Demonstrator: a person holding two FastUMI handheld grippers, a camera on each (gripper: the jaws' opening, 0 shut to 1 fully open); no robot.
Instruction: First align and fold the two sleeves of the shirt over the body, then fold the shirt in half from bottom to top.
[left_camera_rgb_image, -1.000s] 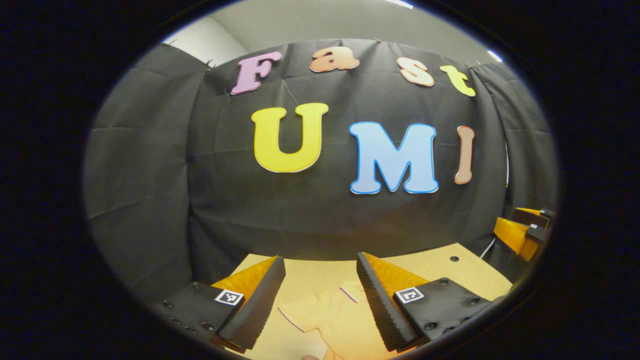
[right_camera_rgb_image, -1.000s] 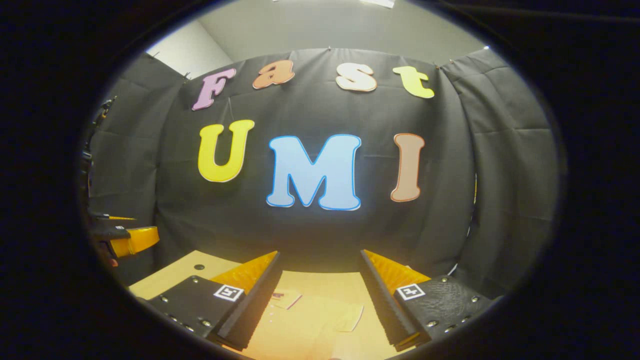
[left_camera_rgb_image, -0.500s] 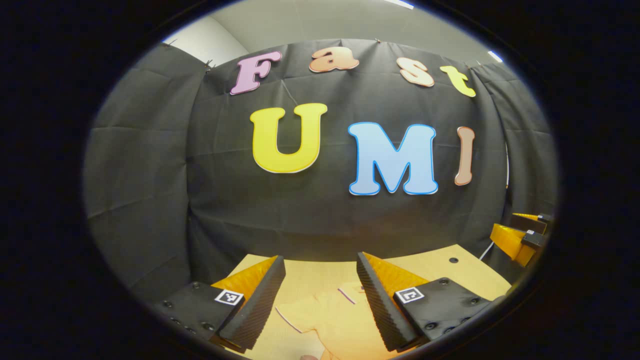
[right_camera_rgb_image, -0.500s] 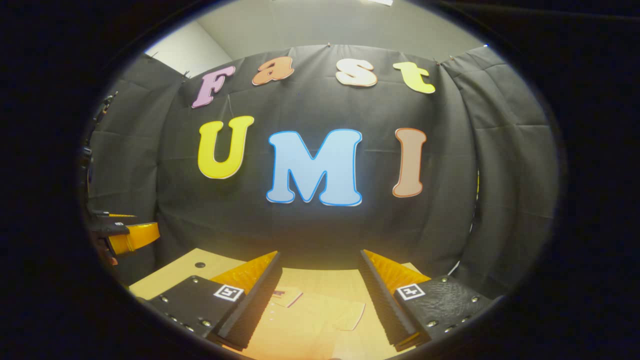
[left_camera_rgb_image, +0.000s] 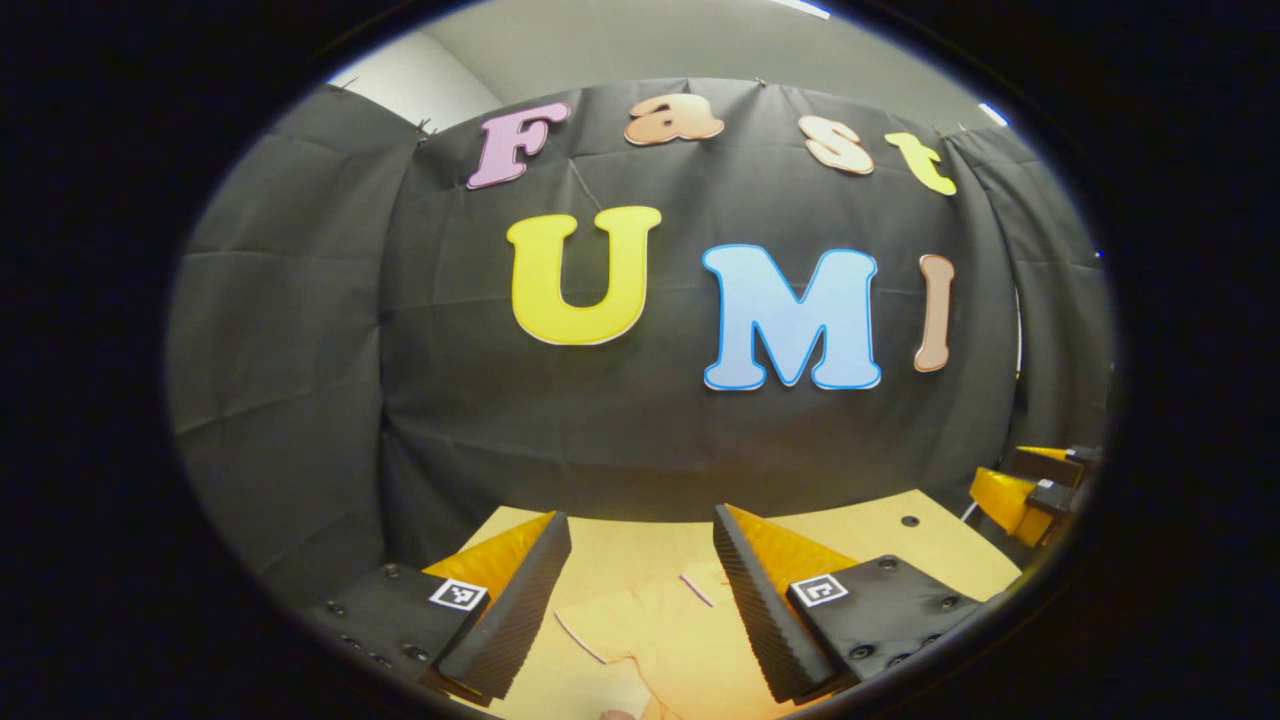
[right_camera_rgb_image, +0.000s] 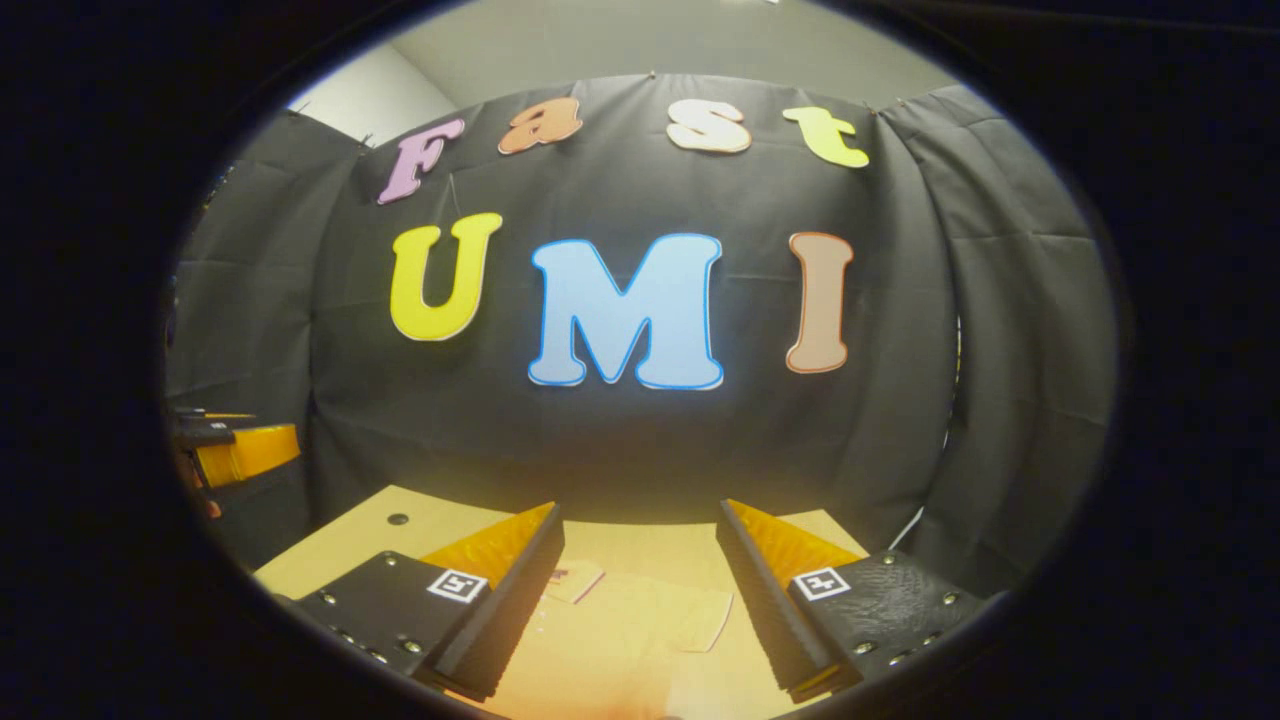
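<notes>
Left gripper (left_camera_rgb_image: 640, 560): fingers spread wide, nothing between them; it hangs above the shirt, not touching it.
Right gripper (right_camera_rgb_image: 640, 555): fingers also spread wide and empty, raised over the shirt.
Shirt (left_camera_rgb_image: 665, 630): pale orange, lying flat on the table just below both grippers; in the left gripper view one sleeve edge with a thin dark trim reaches out left of the body; in the right gripper view the shirt (right_camera_rgb_image: 640, 630) shows a sleeve end on the right.
Table (left_camera_rgb_image: 880, 535): light wood, under the shirt, with a small dark hole beyond it.
Booth wall (right_camera_rgb_image: 620, 440): black cloth, behind the table's far edge.
</notes>
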